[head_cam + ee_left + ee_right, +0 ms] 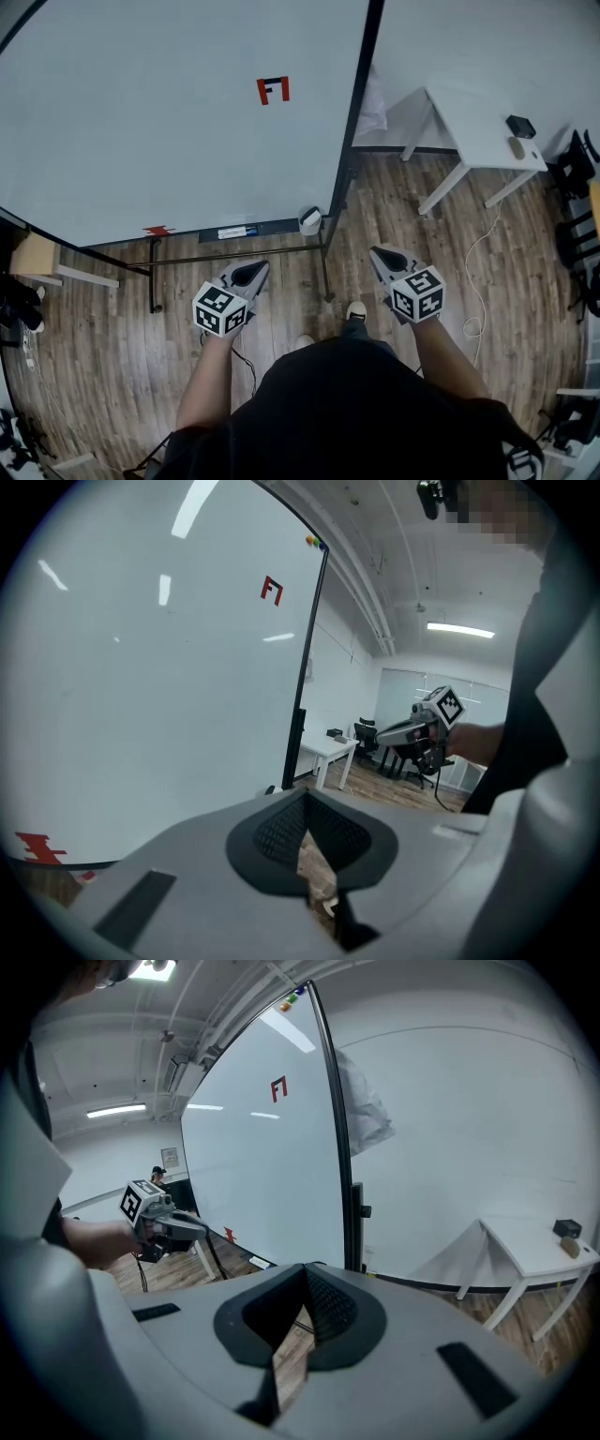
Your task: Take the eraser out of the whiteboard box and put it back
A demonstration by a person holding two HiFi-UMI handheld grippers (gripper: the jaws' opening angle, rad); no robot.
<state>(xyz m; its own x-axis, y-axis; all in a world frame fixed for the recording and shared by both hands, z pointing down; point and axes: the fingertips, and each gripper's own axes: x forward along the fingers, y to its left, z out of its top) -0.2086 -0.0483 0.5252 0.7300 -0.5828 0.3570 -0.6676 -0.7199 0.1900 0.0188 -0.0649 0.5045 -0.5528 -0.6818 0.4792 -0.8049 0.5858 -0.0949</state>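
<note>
A big whiteboard (159,122) on a black stand fills the upper left of the head view. At the right end of its bottom tray (262,228) sits a small white box (309,219); I cannot see an eraser in it. Both grippers hover over the wood floor, short of the tray. My left gripper (253,270) is shut with nothing in it, below the tray's middle. My right gripper (382,255) is shut and empty too, to the right of the box. Each gripper view shows its own jaws meeting at the tips (303,801) (305,1279) and the other gripper (412,731) (173,1225) off to the side.
A flat item with a blue mark (236,232) and a red piece (157,230) lie on the tray. A white table (478,131) with a black object (520,126) stands to the right. A wooden crate (36,253) sits at the left, a white cable (478,281) runs over the floor.
</note>
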